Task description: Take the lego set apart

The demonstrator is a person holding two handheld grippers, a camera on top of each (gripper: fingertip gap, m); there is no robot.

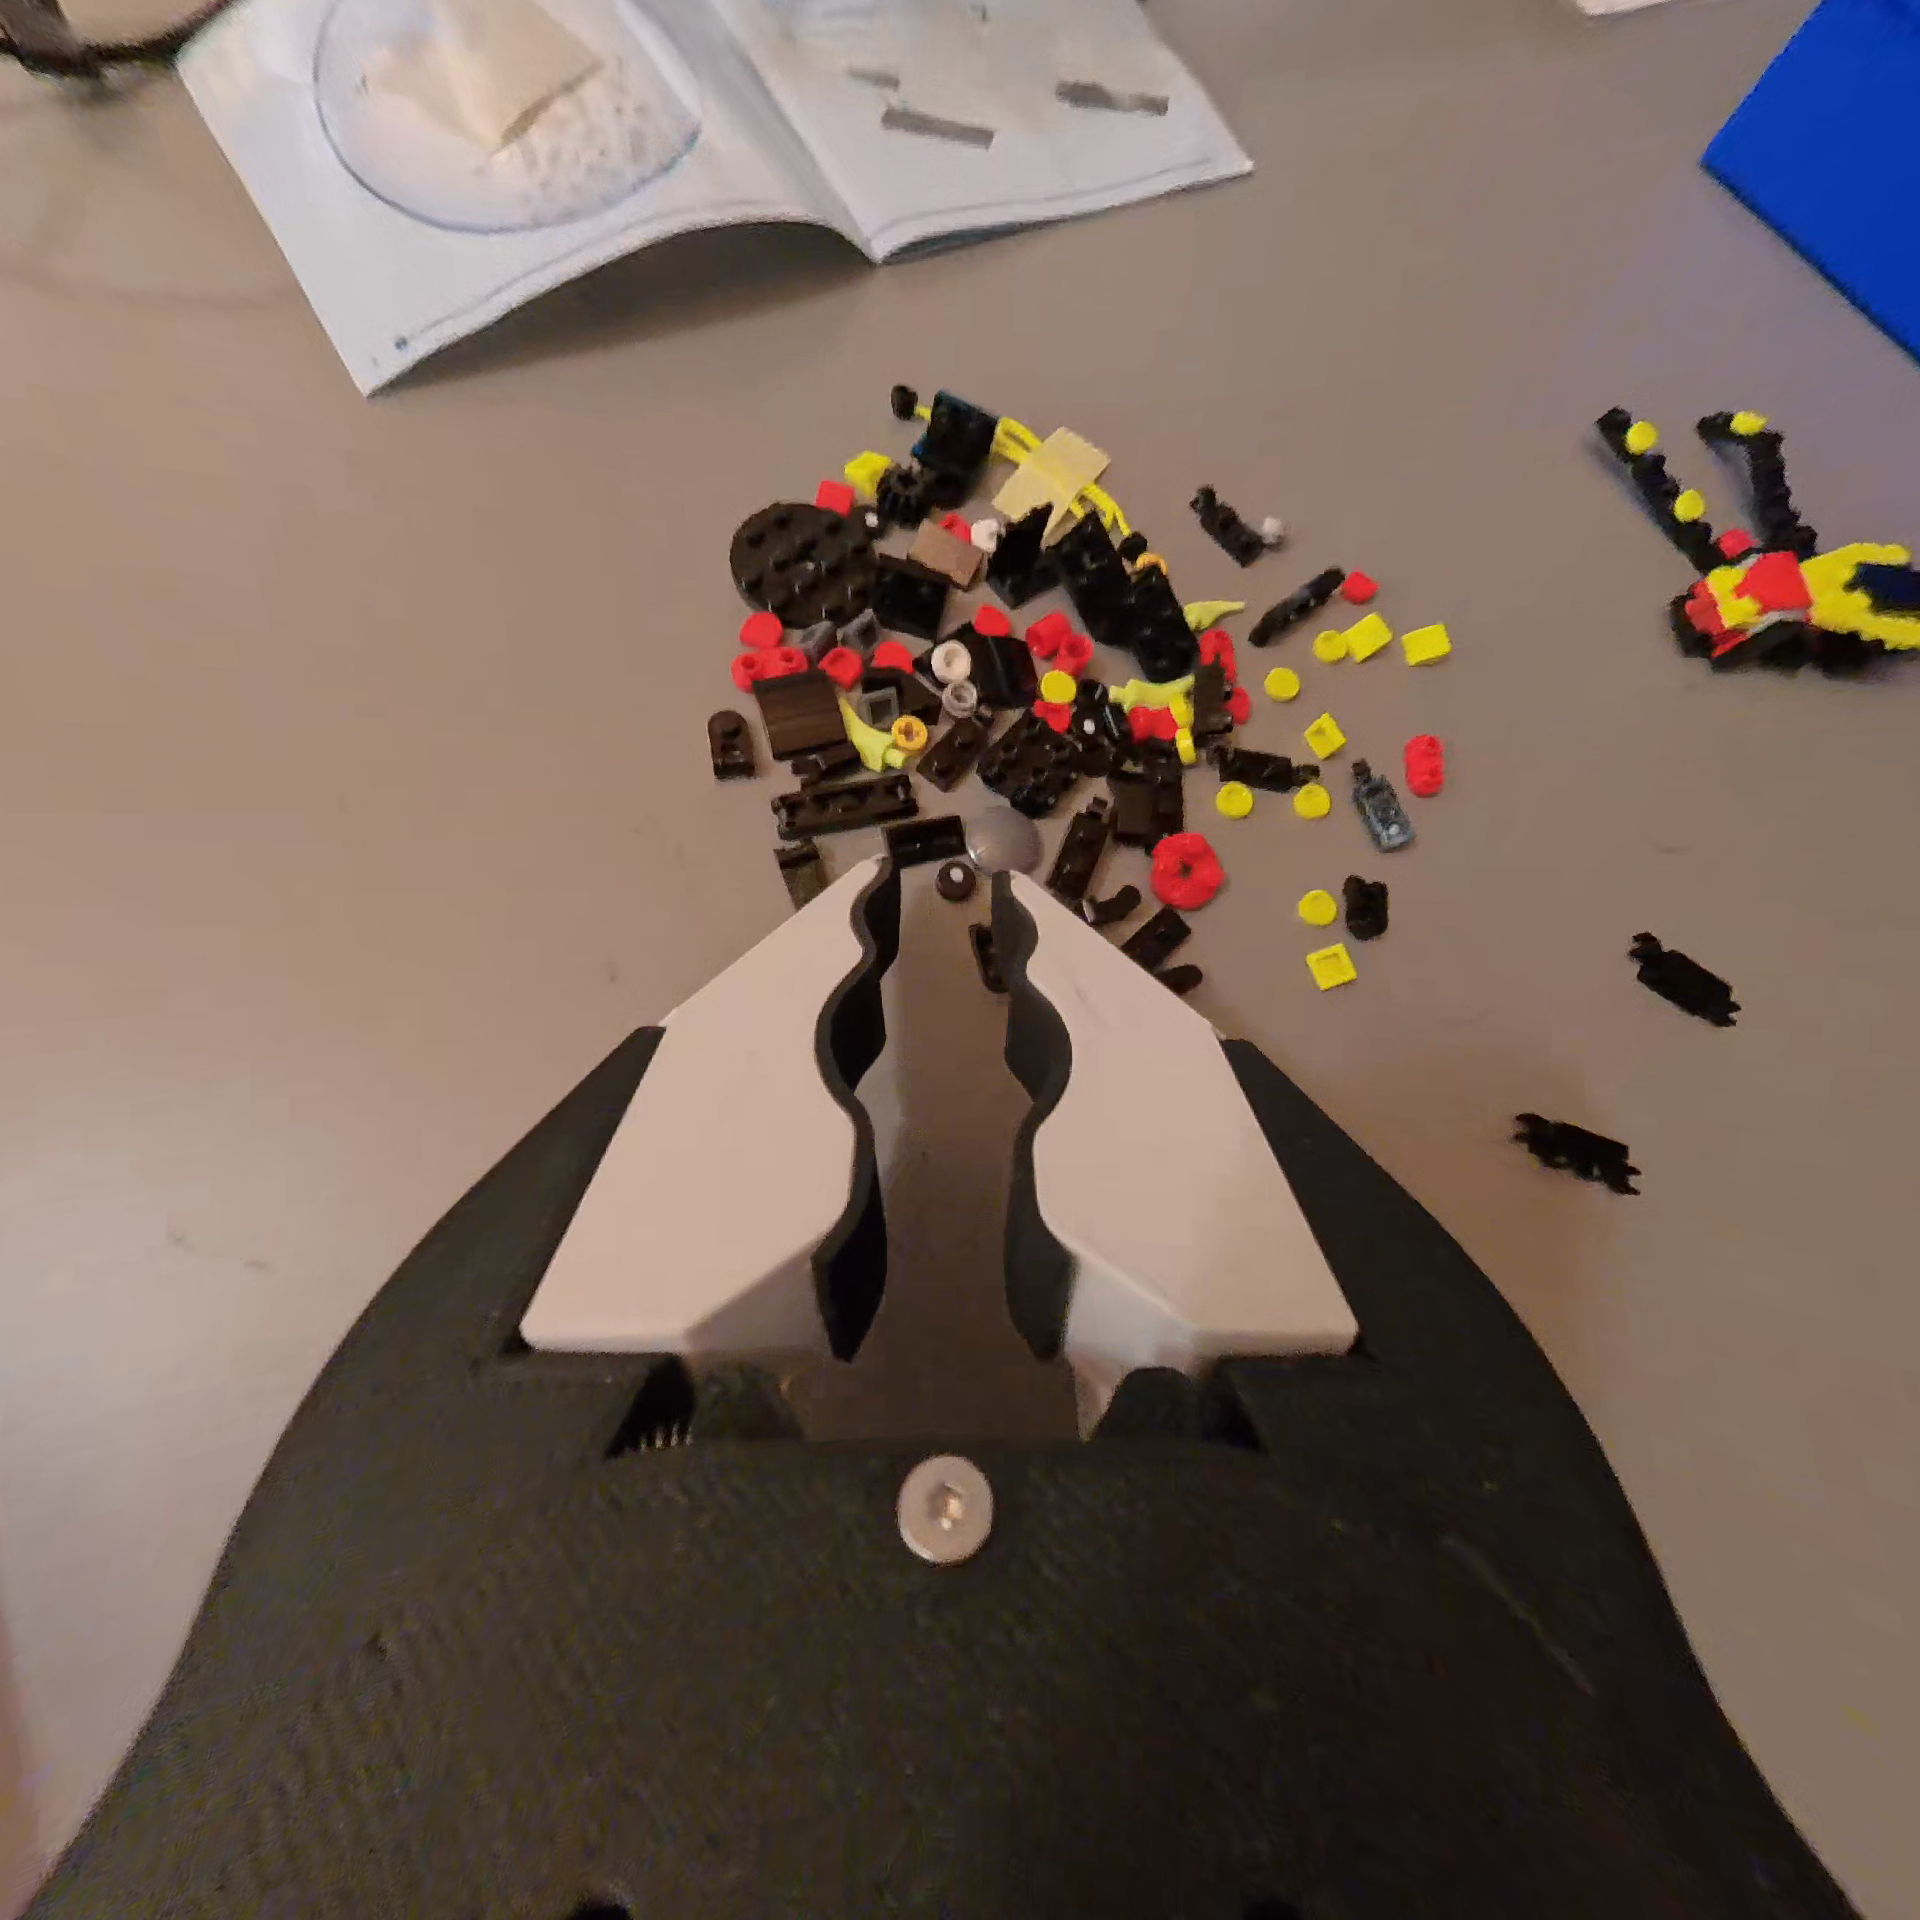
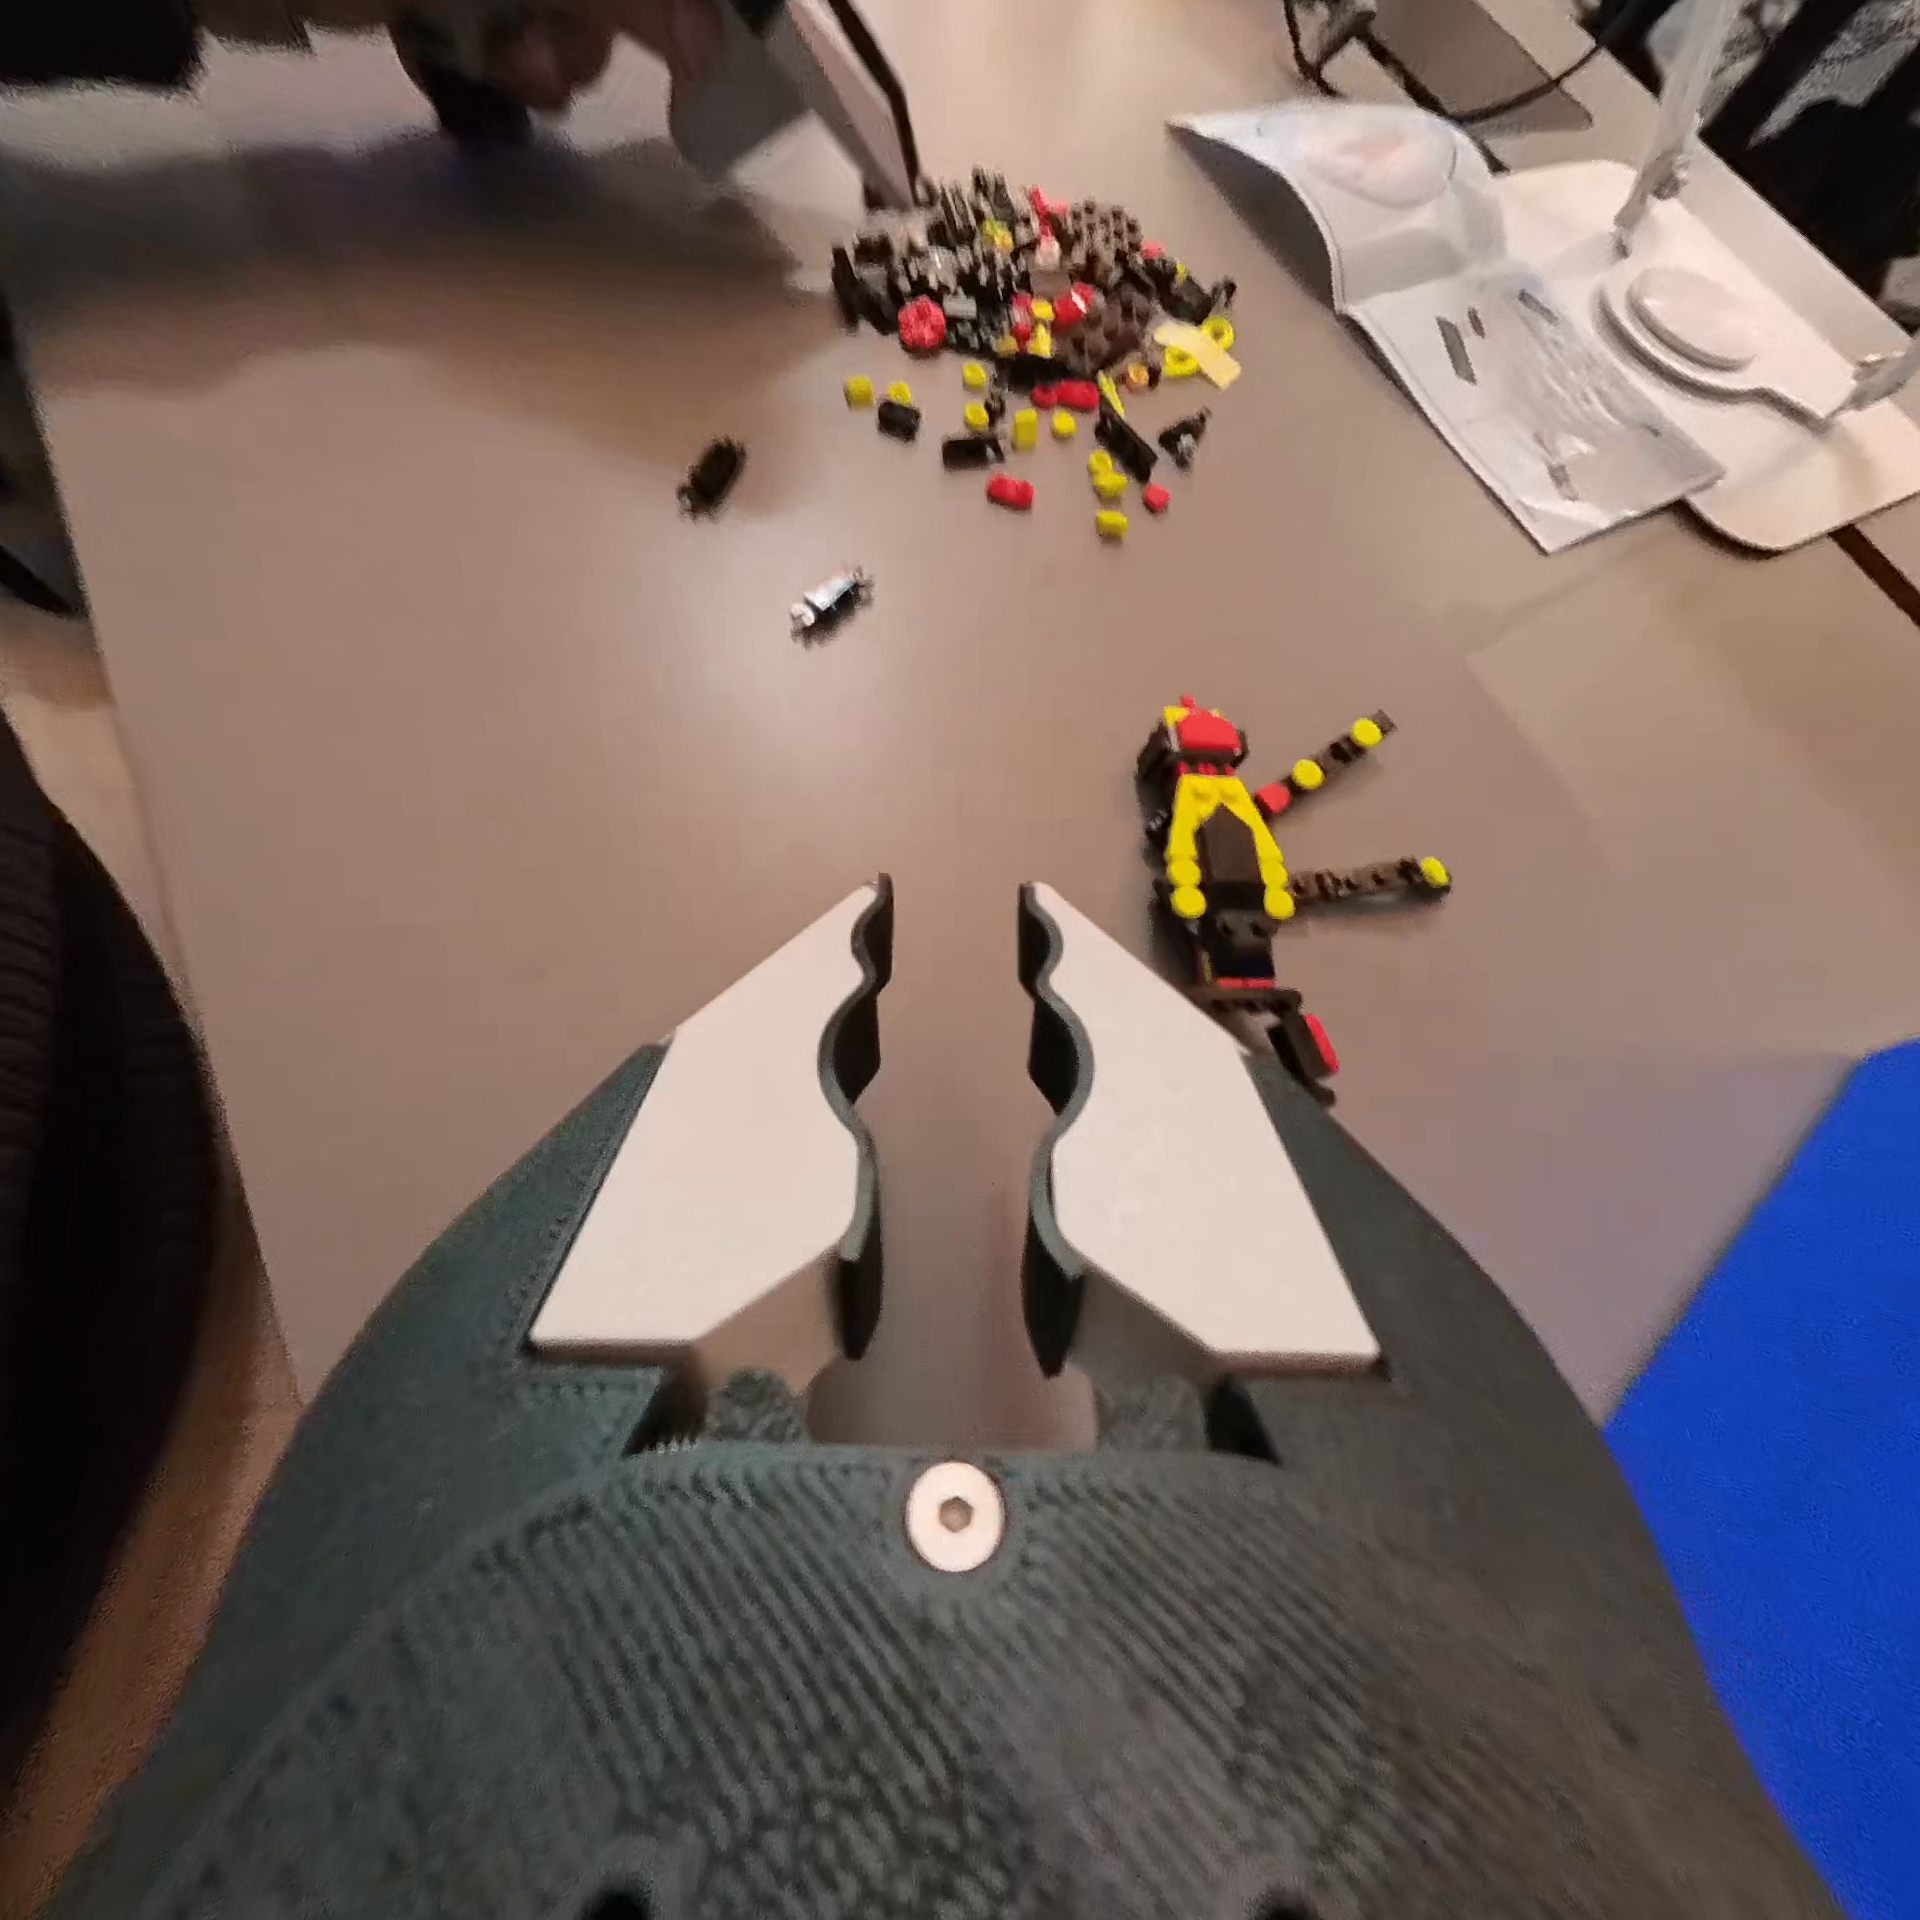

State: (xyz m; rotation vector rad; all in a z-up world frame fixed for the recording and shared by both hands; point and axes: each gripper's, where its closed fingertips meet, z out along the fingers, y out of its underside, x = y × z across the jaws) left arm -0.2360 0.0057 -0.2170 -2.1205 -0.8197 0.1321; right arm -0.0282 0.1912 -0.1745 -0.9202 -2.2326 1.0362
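Observation:
A pile of loose black, red and yellow lego pieces lies on the grey table; it also shows far off in the right wrist view. My left gripper is open and empty at the pile's near edge, with a small dark round piece lying between its tips. The still-joined lego model, black, yellow and red with two thin arms, lies just right of my right gripper, which is open and empty above bare table. The model shows at the right edge of the left wrist view.
An open instruction booklet with a clear round dish on it lies behind the pile. A blue sheet lies at the right. Stray black pieces and a small grey piece lie apart on the table. My hands' fingertips stand some 30 cm from each other.

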